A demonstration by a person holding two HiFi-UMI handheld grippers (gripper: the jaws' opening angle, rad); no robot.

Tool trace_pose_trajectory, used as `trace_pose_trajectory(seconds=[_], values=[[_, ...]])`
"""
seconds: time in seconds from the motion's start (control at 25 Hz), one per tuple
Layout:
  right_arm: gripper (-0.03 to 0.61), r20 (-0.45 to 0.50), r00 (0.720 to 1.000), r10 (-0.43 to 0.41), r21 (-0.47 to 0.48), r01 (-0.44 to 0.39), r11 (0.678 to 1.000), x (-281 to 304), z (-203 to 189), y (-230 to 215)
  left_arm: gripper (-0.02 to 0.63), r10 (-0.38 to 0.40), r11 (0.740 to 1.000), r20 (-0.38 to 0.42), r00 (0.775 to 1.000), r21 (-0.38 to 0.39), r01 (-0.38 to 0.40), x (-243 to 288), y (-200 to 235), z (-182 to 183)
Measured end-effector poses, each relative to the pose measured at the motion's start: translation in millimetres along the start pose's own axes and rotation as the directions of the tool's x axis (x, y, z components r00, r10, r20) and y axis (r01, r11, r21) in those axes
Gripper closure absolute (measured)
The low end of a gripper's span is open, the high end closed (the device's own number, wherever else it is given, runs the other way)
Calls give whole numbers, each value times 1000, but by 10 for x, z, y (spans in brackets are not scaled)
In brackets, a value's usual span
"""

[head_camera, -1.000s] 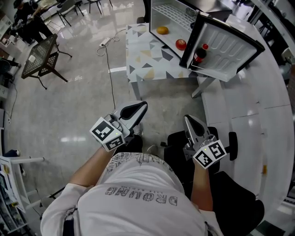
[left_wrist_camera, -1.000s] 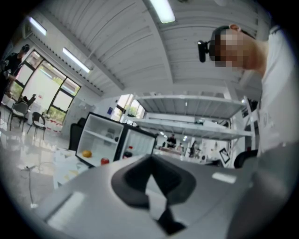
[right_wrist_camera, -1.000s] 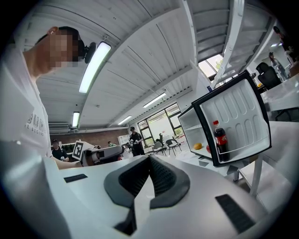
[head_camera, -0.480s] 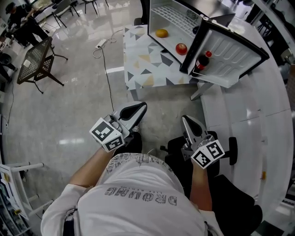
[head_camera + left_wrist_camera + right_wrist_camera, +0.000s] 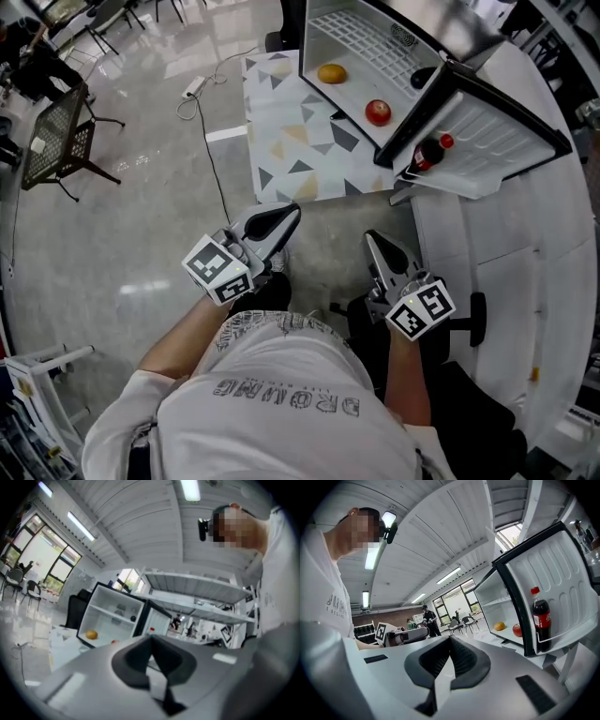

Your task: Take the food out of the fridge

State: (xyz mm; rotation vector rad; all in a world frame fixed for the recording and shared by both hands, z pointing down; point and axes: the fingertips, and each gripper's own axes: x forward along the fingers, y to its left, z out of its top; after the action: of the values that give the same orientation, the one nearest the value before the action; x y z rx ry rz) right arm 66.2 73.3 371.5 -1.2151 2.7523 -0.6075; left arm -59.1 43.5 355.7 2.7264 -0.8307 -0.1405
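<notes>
Orange (image 5: 331, 73), red fruit (image 5: 378, 112) in fridge (image 5: 361, 37) — well beyond closed left fingers (image 5: 272, 225), right fingers (image 5: 386, 255)

Fridge mouth open, door blocking the right

The fridge (image 5: 367, 39) stands open on the far tabletop (image 5: 291, 141). Inside it an orange (image 5: 331, 73) and a red fruit (image 5: 378, 112) lie well apart, with free room between. The swung-out door (image 5: 497, 131), with a bottle (image 5: 427, 153) in its rack, walls off the right. Bare floor (image 5: 141, 244) lies on the near side.
</notes>
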Motion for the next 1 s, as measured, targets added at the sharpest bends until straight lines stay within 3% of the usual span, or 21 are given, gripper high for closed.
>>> trace_pose_trajectory(seconds=[0.4,1.0], values=[[583,-8,999,-39,-13,39,999,806,271,-312,606,-39,999,0,999,-13,39,323,874,286],[583,5,991,-137,5,137,991,1487,541,-650,606,-146,989,-49,988,-8,145,779,1623,513]])
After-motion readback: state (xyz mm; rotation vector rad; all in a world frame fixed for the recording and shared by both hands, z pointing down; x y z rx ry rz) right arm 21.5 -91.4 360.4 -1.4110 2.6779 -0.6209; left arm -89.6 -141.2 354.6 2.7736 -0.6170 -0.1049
